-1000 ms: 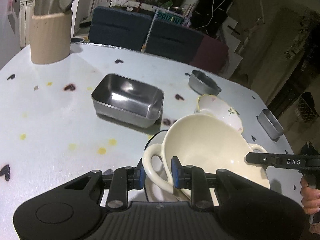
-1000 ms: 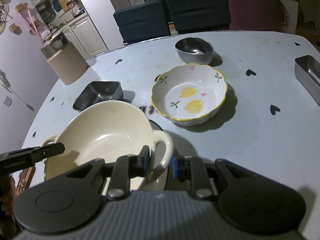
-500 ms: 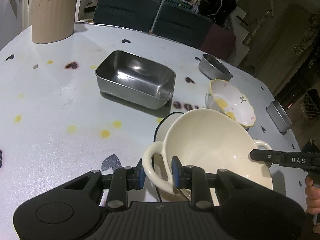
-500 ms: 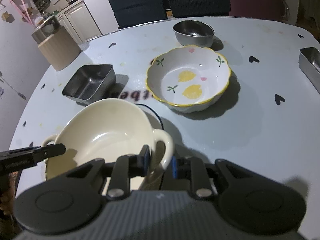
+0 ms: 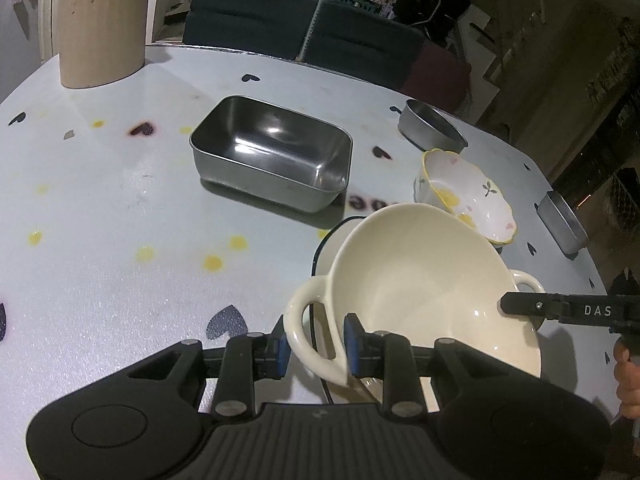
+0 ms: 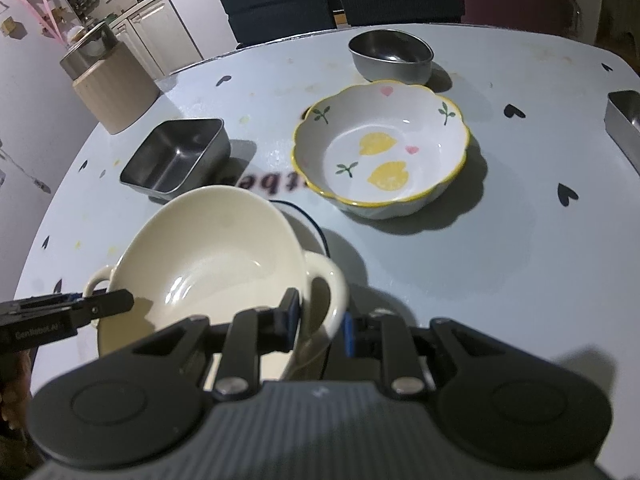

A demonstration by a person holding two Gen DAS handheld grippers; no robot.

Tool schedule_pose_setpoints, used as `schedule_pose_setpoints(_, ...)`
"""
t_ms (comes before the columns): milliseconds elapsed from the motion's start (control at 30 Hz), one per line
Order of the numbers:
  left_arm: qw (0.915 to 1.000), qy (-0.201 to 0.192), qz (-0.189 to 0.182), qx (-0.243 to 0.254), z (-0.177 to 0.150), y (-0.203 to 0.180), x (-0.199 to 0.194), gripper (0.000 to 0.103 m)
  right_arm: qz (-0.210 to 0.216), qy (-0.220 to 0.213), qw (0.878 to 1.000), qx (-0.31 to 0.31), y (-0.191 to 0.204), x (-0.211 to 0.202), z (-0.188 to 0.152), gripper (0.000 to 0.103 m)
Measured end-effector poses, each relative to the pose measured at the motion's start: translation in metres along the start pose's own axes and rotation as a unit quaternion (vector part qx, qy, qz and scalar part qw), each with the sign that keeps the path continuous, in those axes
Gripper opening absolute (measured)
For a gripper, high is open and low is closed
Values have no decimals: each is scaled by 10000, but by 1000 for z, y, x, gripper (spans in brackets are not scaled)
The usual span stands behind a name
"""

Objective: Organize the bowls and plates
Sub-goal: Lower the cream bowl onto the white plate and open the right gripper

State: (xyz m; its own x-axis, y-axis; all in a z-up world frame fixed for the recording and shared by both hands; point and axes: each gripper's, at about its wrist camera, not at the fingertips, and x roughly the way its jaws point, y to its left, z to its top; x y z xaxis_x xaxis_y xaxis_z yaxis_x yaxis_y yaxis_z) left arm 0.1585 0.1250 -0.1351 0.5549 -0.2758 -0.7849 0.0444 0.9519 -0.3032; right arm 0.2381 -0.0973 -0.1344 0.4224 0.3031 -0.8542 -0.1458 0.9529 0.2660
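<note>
Heart-print table [image 5: 120, 208]; cream two-handled bowl [image 5: 420, 280] held tilted over a dark-rimmed plate [image 5: 332, 236]. Left gripper [image 5: 314, 346] clamps one loop handle, right gripper [image 6: 318, 322] the other. Glazed ceramic: probably heavy, slick, chippable. Handles are the sound grab points. Floral bowl [image 6: 380, 152] beyond.

Steel tray [image 6: 624, 120] (right edge) cut off.

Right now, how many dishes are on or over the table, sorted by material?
Ceramic bowls: 2, cream two-handled bowl, lemon-print bowl
Dark-rimmed plate: 1
Steel containers: 3, rectangular tray, round bowl, small tin
Total: 6
</note>
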Motion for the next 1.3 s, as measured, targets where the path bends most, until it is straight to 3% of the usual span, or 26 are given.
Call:
schedule_pose_setpoints(767, 9999, 111, 21, 128, 3, -1, 1, 32, -17, 48, 9998, -176, 0, 5, 1, 29)
schedule_pose_setpoints(1100, 9996, 119, 79, 245, 3, -3, 1, 34, -313, 8, 9991, -300, -1, 6, 0, 54)
schedule_pose_setpoints(1300, 9995, 147, 117, 256, 2, -3, 2, 38, -61, 110, 9999, 41, -14, 9, 0, 55)
